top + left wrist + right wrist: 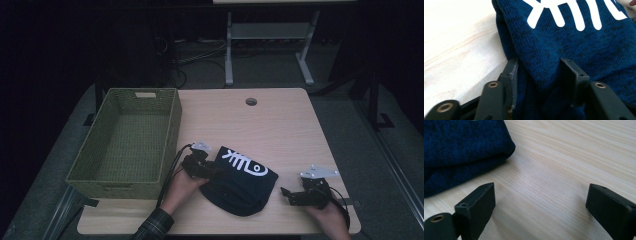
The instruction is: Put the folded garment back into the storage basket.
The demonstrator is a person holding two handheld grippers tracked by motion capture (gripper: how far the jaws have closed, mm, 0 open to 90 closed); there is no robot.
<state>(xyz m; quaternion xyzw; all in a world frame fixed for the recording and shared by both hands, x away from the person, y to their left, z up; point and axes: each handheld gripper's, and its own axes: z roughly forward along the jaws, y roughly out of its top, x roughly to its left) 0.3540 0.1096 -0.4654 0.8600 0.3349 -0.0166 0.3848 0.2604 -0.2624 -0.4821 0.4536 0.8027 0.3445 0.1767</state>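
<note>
The left gripper (537, 72) is closest, and its two black jaws pinch a fold of the dark blue knit hat (574, 47) between them. The hat has white lines on it and lies flat on the wooden table (280, 125), near the front edge. The right gripper (540, 202) has its jaws wide apart with nothing in them, just bare wood under them. It sits a little to the right of the hat, not touching it. A green woven basket (172, 130) stands on the left side of the table.
</note>
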